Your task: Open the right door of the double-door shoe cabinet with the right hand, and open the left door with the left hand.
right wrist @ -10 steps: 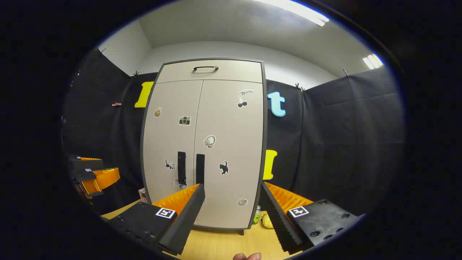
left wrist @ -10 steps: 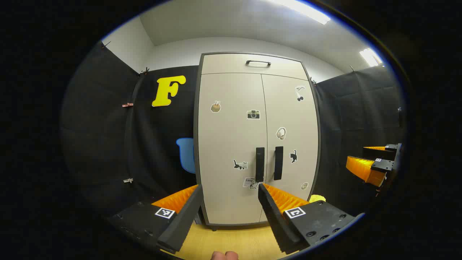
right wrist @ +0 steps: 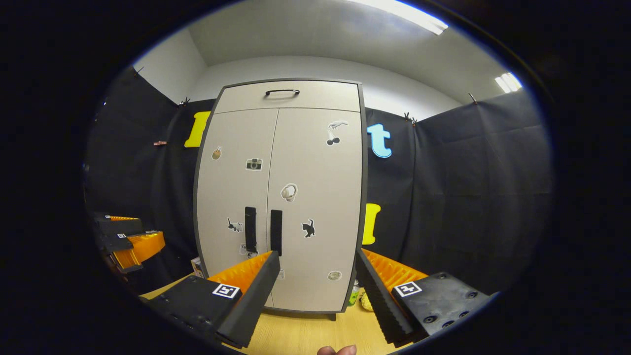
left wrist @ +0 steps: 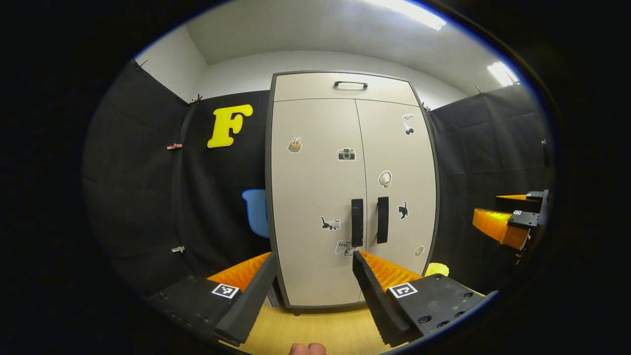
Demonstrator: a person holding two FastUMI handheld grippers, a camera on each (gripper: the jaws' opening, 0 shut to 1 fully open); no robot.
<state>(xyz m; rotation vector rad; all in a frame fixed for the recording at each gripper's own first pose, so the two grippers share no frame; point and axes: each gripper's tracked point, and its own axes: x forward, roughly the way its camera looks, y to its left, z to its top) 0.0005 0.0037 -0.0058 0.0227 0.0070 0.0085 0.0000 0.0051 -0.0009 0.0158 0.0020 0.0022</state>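
Note:
A tall beige shoe cabinet [left wrist: 315, 197] [right wrist: 315, 197] with a dark frame stands ahead, both doors closed and dotted with stickers. Two black vertical handles sit side by side at the centre seam: the left door handle [left wrist: 357, 222] [right wrist: 250, 229] and the right door handle [left wrist: 382, 220] [right wrist: 276, 232]. My left gripper [left wrist: 313, 256] is open, some way short of the doors, with nothing between its fingers. My right gripper [right wrist: 317, 254] is open too, also at a distance, pointing at the right door. In the left gripper view the right gripper [left wrist: 512, 222] appears far right; in the right gripper view the left gripper [right wrist: 125, 239] appears far left.
A drawer with a black handle [left wrist: 350, 85] tops the cabinet. The floor [left wrist: 315, 325] is pale wood. A yellow thing [left wrist: 436, 269] lies by the cabinet's right foot, next to a small bottle [right wrist: 351, 293]. Black cloth walls close in on both sides. A fingertip [left wrist: 306, 349] shows at the bottom edge.
Both views have shifted slightly; the cabinet sits a touch higher in frame. The doors stay closed and both grippers stay open.

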